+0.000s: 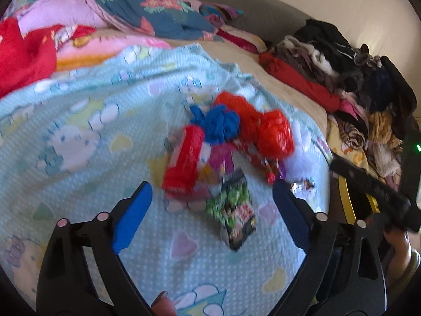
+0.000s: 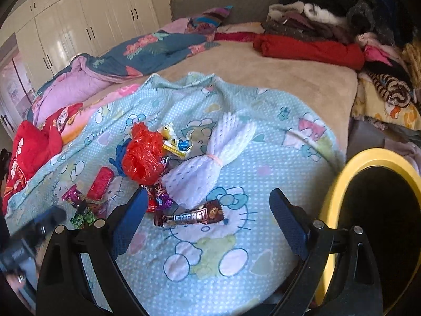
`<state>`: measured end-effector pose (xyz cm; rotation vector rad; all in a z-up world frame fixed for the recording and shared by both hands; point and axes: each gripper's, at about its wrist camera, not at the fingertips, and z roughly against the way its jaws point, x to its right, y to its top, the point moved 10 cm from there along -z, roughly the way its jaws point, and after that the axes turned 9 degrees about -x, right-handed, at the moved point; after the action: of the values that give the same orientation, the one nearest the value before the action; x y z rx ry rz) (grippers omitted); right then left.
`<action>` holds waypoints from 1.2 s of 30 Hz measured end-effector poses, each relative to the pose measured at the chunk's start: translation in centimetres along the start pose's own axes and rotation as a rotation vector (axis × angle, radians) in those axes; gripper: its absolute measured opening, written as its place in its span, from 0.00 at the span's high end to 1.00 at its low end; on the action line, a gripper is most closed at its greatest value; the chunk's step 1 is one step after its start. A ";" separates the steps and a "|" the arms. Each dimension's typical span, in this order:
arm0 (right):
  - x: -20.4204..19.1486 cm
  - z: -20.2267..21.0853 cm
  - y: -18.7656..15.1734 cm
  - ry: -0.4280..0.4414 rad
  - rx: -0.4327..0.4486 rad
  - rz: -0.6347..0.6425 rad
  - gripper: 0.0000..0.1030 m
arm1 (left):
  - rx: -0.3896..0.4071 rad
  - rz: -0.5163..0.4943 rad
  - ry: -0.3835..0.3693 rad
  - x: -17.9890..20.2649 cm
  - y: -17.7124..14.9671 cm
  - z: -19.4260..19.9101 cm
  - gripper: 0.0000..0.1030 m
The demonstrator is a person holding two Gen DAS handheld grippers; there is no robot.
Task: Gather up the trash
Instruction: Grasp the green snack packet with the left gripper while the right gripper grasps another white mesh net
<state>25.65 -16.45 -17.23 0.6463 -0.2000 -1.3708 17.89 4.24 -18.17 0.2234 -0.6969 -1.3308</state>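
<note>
A heap of trash lies on the light blue Hello Kitty blanket (image 2: 263,158). It holds a crumpled red plastic bag (image 2: 143,158), a brown ENERGY bar wrapper (image 2: 190,217), a white foam net sleeve (image 2: 208,168), a yellow wrapper (image 2: 176,144), a red tube wrapper (image 2: 101,181) and a green-black wrapper (image 1: 234,210). My left gripper (image 1: 211,214) is open and empty, hovering over the green-black wrapper; the view is blurred. My right gripper (image 2: 208,220) is open and empty, jaws either side of the ENERGY wrapper. The yellow-rimmed black bin (image 2: 373,210) stands at the bed's right edge.
Folded quilts (image 2: 126,60) and a red cloth (image 2: 34,147) lie at the left of the bed. A pile of clothes (image 2: 342,26) is stacked at the far right. White wardrobes (image 2: 79,23) stand behind. The other gripper (image 2: 29,239) shows at the lower left.
</note>
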 end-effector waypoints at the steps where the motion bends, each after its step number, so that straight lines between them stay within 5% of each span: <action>1: -0.1 -0.5 0.0 0.006 -0.011 -0.005 0.17 | -0.012 -0.002 -0.006 0.0 -0.5 -0.3 0.24; 13: -0.4 -5.3 -0.8 0.117 -0.141 -0.084 0.58 | -0.098 0.043 -0.075 0.2 -3.1 -2.2 0.40; 16: -0.8 -5.6 -0.9 0.149 -0.152 -0.088 0.75 | -0.106 0.037 -0.085 0.8 -3.3 -2.6 0.43; 20: -0.9 -4.9 -0.6 0.161 -0.121 -0.083 0.83 | -0.115 0.040 -0.095 1.2 -3.4 -3.1 0.47; 31: -0.3 -1.8 -0.5 0.168 -0.036 -0.076 0.86 | -0.133 0.026 -0.109 2.0 -3.7 -3.5 0.87; 36: -0.5 -0.7 -1.2 0.166 -0.018 -0.059 0.86 | -0.126 0.008 -0.120 2.5 -3.6 -3.0 0.91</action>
<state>24.89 -15.87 -18.27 0.7522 -0.0357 -1.3661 16.91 0.30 -21.59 0.0392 -0.7106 -1.3831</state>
